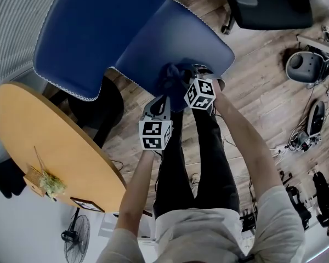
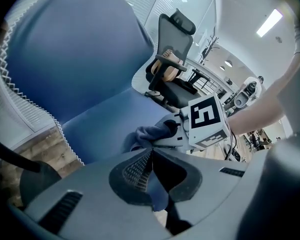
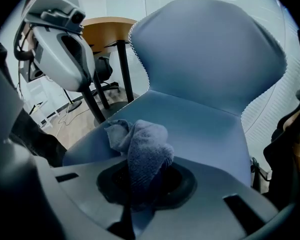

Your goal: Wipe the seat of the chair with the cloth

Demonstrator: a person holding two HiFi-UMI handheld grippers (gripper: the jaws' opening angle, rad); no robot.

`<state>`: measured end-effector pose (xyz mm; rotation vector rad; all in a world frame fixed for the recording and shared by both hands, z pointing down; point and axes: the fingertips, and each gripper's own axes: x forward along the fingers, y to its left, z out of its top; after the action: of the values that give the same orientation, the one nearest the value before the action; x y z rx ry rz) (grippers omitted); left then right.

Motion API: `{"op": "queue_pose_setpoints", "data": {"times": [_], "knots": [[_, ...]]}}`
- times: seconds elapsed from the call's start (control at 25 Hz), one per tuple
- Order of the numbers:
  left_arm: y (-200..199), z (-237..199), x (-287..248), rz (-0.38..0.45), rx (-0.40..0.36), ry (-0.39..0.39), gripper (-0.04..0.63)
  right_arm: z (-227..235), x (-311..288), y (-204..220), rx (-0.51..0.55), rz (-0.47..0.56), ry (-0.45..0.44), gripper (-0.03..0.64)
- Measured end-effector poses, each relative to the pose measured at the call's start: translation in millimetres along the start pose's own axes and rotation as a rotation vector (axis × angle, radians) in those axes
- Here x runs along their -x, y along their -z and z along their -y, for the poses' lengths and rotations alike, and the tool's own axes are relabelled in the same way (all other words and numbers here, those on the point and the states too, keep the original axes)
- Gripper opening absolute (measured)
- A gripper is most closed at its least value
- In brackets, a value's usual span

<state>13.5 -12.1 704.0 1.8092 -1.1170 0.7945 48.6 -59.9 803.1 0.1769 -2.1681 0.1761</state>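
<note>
The blue chair's seat (image 1: 178, 40) lies below me, its backrest (image 1: 93, 26) to the left. A dark blue cloth (image 1: 171, 79) rests bunched on the seat's front edge. My right gripper (image 1: 183, 81) is shut on it; in the right gripper view the cloth (image 3: 142, 146) bulges out from between the jaws over the seat (image 3: 200, 126). My left gripper (image 1: 160, 105) hangs just in front of the seat edge, beside the right one. In the left gripper view its jaws meet at the tips with nothing in them (image 2: 151, 153), and the cloth (image 2: 152, 132) shows just ahead.
A round wooden table (image 1: 49, 141) stands at the left, close to the chair's backrest. A black office chair (image 1: 268, 4) is at the top right. Devices and cables (image 1: 310, 92) litter the wooden floor at the right. The person's legs (image 1: 208, 163) stand before the seat.
</note>
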Motion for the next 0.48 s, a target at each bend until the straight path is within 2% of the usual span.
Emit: {"op": "queue_pose_setpoints", "data": {"times": [0.2,0.48], "knots": [[-23,9,-14,0.004,0.003,0.012,0.028,18,7,7,-0.003,0.014,-0.001,0.061],[-57,20,-27,0.018,0.001,0.001,0.028,66,27,37,-0.045,0.007,0.053,0.061]]}}
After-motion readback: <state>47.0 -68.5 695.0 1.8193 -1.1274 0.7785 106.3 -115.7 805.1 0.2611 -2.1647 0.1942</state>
